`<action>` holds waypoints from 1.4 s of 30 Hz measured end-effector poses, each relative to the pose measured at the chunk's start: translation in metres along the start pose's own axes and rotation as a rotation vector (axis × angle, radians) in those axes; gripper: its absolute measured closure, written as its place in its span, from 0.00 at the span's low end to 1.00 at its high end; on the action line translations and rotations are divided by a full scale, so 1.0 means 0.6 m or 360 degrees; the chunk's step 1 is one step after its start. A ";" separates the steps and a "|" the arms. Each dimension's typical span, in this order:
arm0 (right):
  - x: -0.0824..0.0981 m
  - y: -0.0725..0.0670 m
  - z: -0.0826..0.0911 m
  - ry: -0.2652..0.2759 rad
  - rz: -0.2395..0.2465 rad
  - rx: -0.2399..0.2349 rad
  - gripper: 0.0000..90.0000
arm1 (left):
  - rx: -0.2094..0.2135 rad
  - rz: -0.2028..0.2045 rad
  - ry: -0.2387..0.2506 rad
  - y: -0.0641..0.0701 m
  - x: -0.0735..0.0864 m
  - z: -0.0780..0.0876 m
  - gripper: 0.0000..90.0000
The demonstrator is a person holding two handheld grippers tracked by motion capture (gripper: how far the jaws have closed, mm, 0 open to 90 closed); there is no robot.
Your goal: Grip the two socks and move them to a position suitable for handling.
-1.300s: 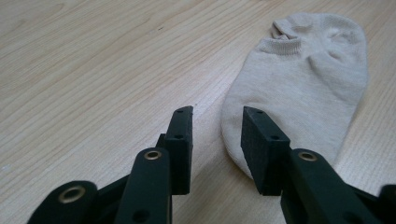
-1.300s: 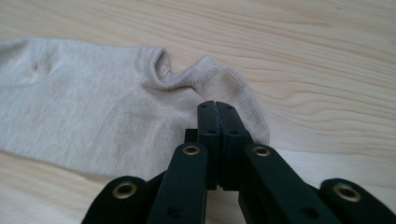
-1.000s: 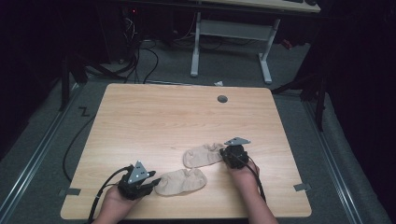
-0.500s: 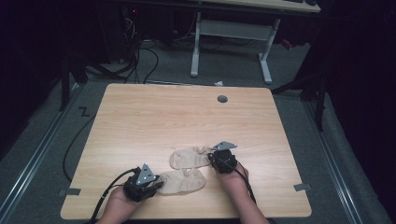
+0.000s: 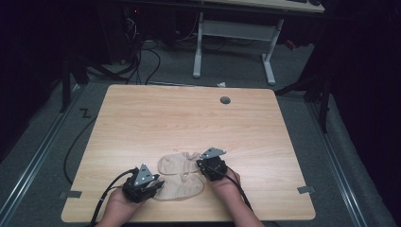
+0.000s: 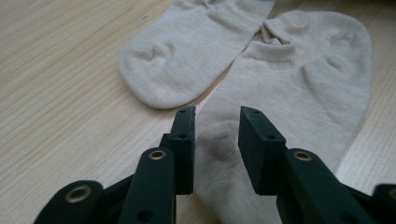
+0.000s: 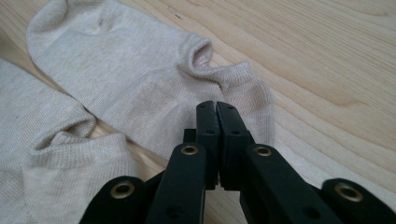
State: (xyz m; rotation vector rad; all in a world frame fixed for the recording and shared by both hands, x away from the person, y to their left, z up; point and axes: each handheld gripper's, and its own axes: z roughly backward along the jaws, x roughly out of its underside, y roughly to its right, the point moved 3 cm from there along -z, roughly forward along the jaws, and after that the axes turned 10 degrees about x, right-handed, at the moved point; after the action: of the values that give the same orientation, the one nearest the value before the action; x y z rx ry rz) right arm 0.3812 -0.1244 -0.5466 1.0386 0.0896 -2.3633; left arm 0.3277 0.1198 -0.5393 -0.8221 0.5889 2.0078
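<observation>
- The left gripper [image 5: 150, 185] sits low at the table's [image 5: 189, 118] near edge, about 7 o'clock on the top, held in the person's left hand [image 5: 118, 204] and pointing toward 3 o'clock at the near sock [image 5: 182, 187].
- Its jaws stand apart, astride the toe end of that sock in the left gripper view [image 6: 280, 93], pads not pressing it; they have just been opening a little.
- The right gripper [image 5: 208, 166] is at about 6 o'clock, pointing toward 9 o'clock, its jaws clenched on the cuff edge of the far sock [image 7: 140, 74].
- The far sock [image 5: 176, 163] lies just beyond the near one, their cuffs touching.
- Since a second ago the right gripper has drawn the far sock toward 9 o'clock, closer to the near sock; the left hand has kept its place.
</observation>
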 end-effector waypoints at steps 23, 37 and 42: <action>-0.006 0.035 0.013 0.0095 -0.0142 0.0029 0.78 | -0.0251 0.0194 0.0159 -0.077 -0.019 -0.013 0.62; 0.012 0.030 -0.003 0.0027 -0.0153 -0.0061 0.93 | -0.0174 0.0244 0.0094 -0.080 -0.025 -0.047 0.95; 0.009 0.022 0.005 0.0040 -0.0071 -0.0015 0.97 | -0.0204 0.0205 0.0144 -0.071 -0.033 -0.036 0.97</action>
State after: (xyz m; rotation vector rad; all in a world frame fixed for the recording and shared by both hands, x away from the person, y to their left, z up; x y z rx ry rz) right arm 0.3832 -0.1391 -0.5465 1.0725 0.1348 -2.3879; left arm 0.3790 0.1164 -0.5434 -0.9783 0.5815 2.1520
